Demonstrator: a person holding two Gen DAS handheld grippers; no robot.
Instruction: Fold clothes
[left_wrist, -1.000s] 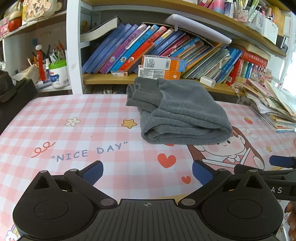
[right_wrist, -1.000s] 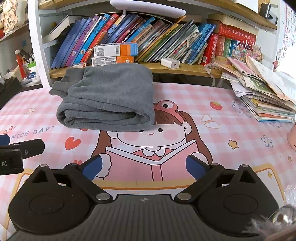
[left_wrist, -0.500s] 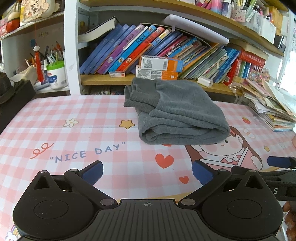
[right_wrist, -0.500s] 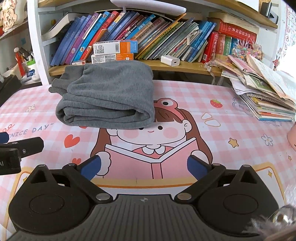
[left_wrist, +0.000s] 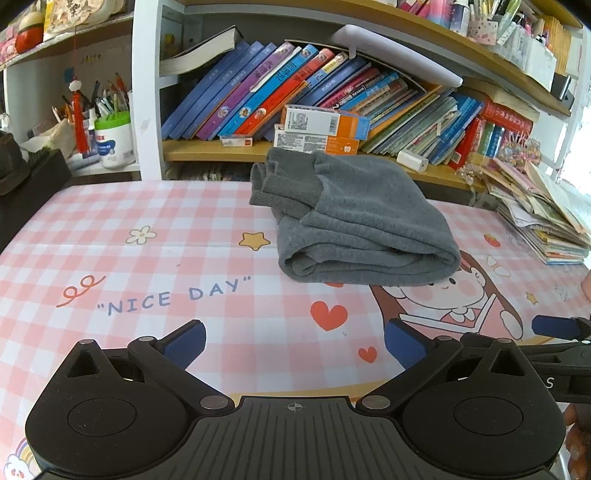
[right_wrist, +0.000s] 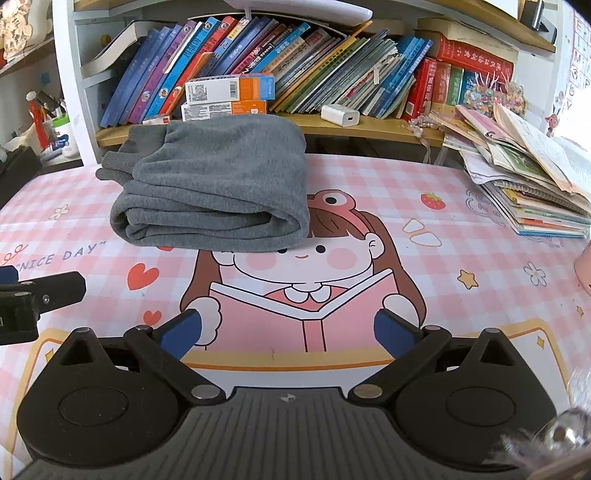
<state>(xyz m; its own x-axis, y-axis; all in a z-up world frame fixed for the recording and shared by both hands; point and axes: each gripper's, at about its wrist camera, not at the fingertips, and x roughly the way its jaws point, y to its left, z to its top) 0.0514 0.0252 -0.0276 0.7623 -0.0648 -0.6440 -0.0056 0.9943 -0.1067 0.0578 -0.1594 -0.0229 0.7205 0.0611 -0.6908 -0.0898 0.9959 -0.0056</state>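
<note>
Tabletop (left_wrist: 155, 206) carries a pink checked cartoon mat; folded grey garment (left_wrist: 360, 225) lies at its far side, below a bookshelf (left_wrist: 332, 99). Left gripper (left_wrist: 295, 341) and right gripper (right_wrist: 288, 334) both gape wide, empty, near edge

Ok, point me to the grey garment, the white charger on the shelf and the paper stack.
grey garment (right_wrist: 221, 184): right wrist view, top folded layer.
white charger (right_wrist: 340, 115): right wrist view, front face.
paper stack (left_wrist: 543, 221): left wrist view, middle of the pile.

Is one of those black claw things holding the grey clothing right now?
No, the folded grey garment lies alone on the pink table mat, well beyond both empty, open grippers.
</note>
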